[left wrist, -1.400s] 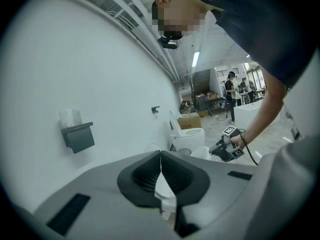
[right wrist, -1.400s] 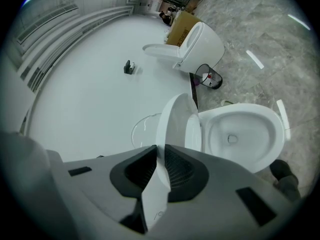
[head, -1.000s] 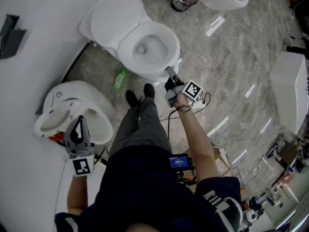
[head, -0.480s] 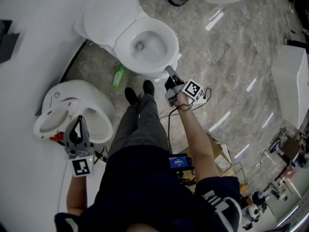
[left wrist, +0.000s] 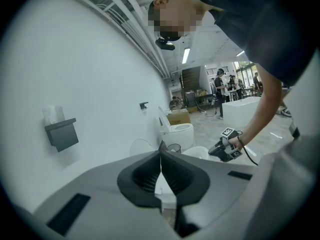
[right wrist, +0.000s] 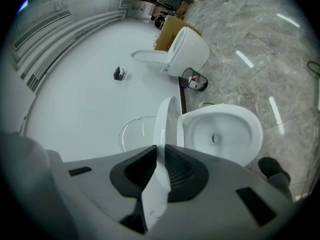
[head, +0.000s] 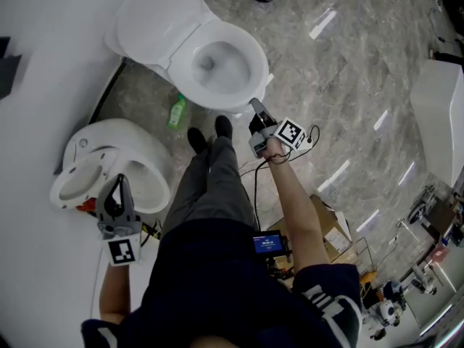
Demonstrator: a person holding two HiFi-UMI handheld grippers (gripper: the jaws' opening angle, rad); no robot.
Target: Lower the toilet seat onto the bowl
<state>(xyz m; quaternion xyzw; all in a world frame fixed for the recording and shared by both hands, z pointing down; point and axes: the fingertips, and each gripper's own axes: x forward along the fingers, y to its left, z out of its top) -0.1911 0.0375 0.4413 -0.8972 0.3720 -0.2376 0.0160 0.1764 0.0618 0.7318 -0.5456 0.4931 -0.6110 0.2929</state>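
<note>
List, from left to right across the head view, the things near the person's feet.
White ceramic toilet at lower left → green plastic bottle → pair of black shoes → right tool → large white tub-like fixture

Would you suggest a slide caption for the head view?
Person facing a white ceramic toilet with its lid raised, right gripper by the bowl's front rim, left gripper held low.

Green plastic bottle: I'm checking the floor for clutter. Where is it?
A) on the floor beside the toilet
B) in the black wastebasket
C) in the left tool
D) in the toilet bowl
A: the green plastic bottle lies on the grey stone floor beside the white ceramic toilet.
</note>
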